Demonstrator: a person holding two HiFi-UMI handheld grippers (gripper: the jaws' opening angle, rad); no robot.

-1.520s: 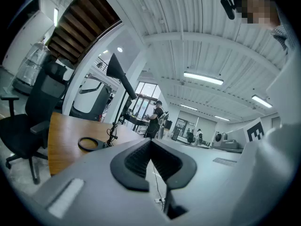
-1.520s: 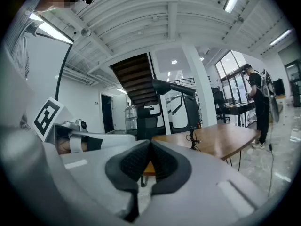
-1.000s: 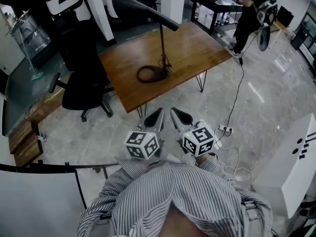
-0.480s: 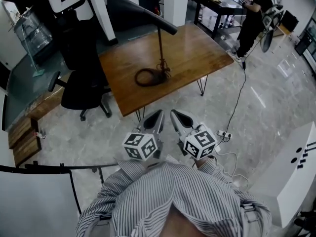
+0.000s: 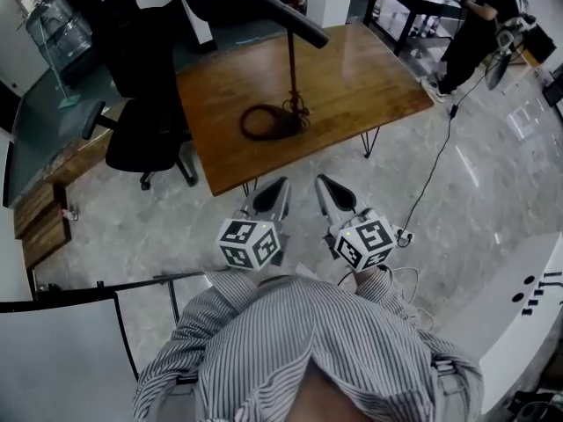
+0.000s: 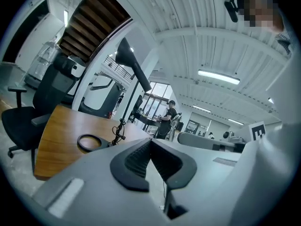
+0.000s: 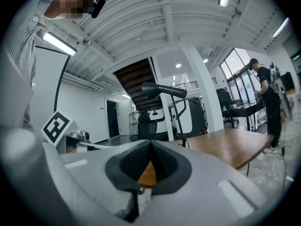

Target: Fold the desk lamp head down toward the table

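A black desk lamp stands on the wooden table (image 5: pixel 361 77): long dark head (image 5: pixel 255 3) raised and slanting, thin pole (image 5: pixel 291 69), ring base (image 5: pixel 264 122) with a tangle of cord. The left gripper view shows the lamp head (image 6: pixel 134 62) high above the ring base (image 6: pixel 89 141). In the right gripper view the lamp head (image 7: pixel 162 91) tops its pole (image 7: pixel 178 121). My left gripper (image 5: pixel 277 188) and right gripper (image 5: pixel 326 186) are side by side over the floor, short of the table's near edge. Both are shut and hold nothing.
A black office chair (image 5: pixel 145 139) stands left of the table. A person (image 5: pixel 479 25) works at a far bench at the back right. A cable (image 5: pixel 431 174) runs across the floor to a power strip (image 5: pixel 405 234). A white unit (image 5: pixel 519 297) is at the right.
Both grippers have moved forward toward the table's near edge, still shut. The lamp has not moved.
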